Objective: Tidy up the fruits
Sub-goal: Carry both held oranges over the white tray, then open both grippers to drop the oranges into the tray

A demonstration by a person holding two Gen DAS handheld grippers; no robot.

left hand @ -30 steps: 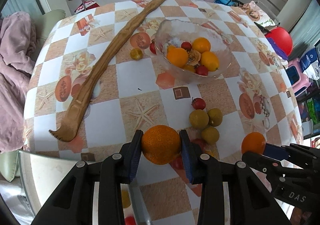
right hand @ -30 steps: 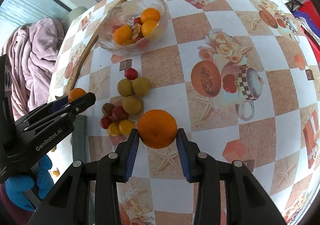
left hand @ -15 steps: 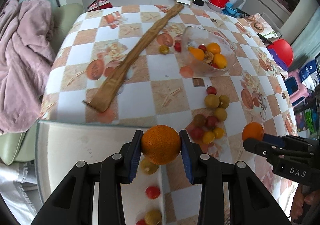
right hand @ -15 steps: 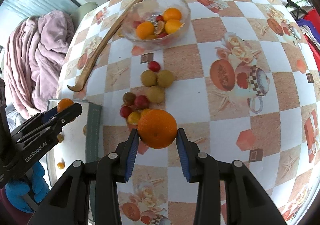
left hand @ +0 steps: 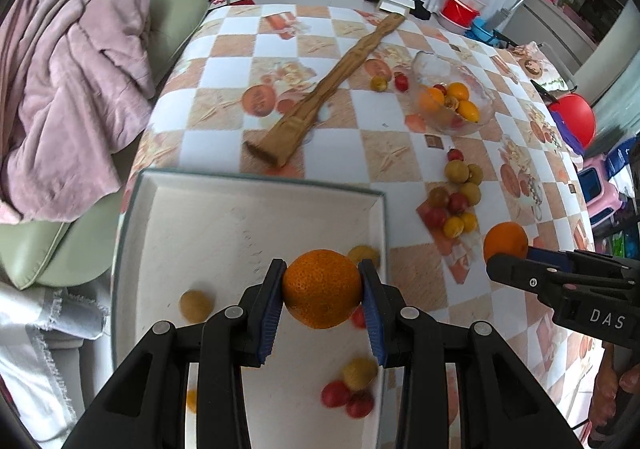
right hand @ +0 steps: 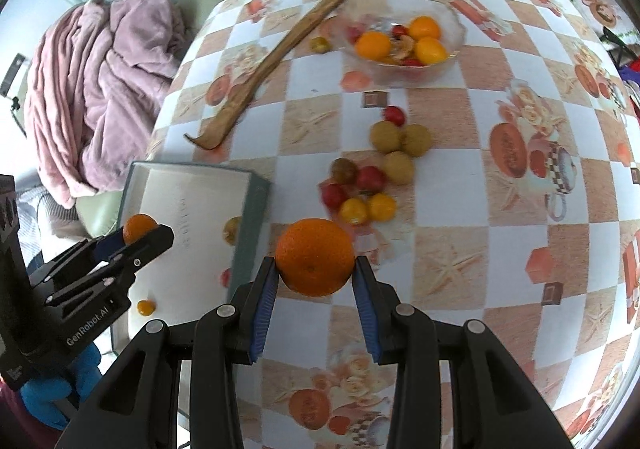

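My left gripper [left hand: 322, 289] is shut on an orange [left hand: 322, 288] and holds it above the white tray [left hand: 224, 217] at the table's near left edge. Several small fruits [left hand: 352, 389] lie in the tray. My right gripper [right hand: 315, 274] is shut on a second orange [right hand: 315, 257] above the tablecloth, just right of the tray [right hand: 192, 185]. A heap of small red, yellow and brown fruits [right hand: 372, 177] lies on the table ahead. A glass bowl [right hand: 400, 37] with oranges and small fruits stands farther back.
A long wooden stick [left hand: 332, 89] lies diagonally across the table. Two loose small fruits [left hand: 388, 82] sit beside the bowl [left hand: 452, 97]. A green chair with a pink blanket [left hand: 68, 97] stands to the left. Red buckets and clutter lie beyond the table.
Both grippers have drawn back toward the near table edge with their oranges. The left one has come over the white tray, which fills more of its view.
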